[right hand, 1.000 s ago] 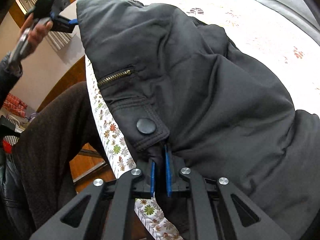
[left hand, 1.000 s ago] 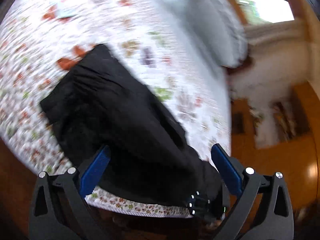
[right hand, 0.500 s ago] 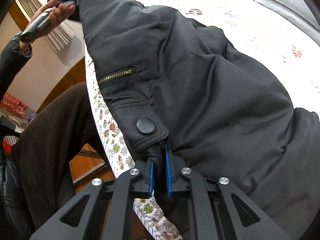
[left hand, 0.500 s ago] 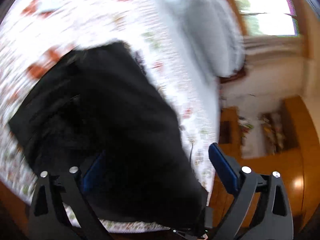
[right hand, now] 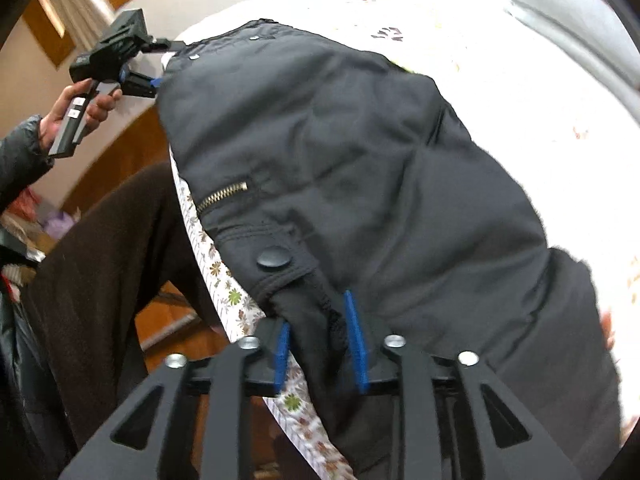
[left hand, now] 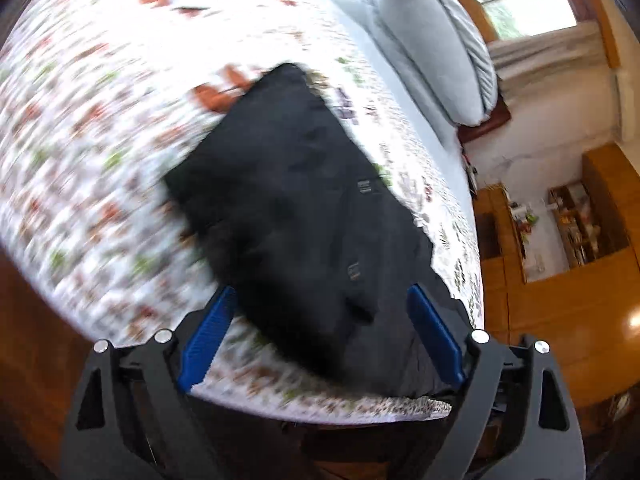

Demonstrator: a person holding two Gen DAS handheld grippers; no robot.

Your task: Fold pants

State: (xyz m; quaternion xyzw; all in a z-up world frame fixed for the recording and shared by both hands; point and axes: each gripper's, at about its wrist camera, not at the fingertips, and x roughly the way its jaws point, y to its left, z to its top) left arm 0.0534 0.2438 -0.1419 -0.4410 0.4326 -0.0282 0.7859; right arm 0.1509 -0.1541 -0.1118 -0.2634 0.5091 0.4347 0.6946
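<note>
Black pants [left hand: 296, 216] lie folded on a floral bedspread [left hand: 92, 128] near the bed's front edge. In the right wrist view the pants [right hand: 360, 168] show a zip pocket and a snap button [right hand: 274, 257]. My left gripper [left hand: 320, 336] is open, its blue pads wide apart over the pants' near end, holding nothing. It also shows in the right wrist view [right hand: 132, 68] at the pants' far corner. My right gripper [right hand: 320, 340] is open, its pads either side of the waistband fabric below the button.
A grey pillow [left hand: 432, 52] lies at the head of the bed. Wooden shelves [left hand: 572, 224] and a wooden floor lie beyond the bed's right side. The person's brown-trousered leg [right hand: 104, 280] is beside the bed edge.
My right gripper has opened and let go of the waistband fabric it was pinching. My left gripper has swung, staying open, and now hangs at the pants' far corner.
</note>
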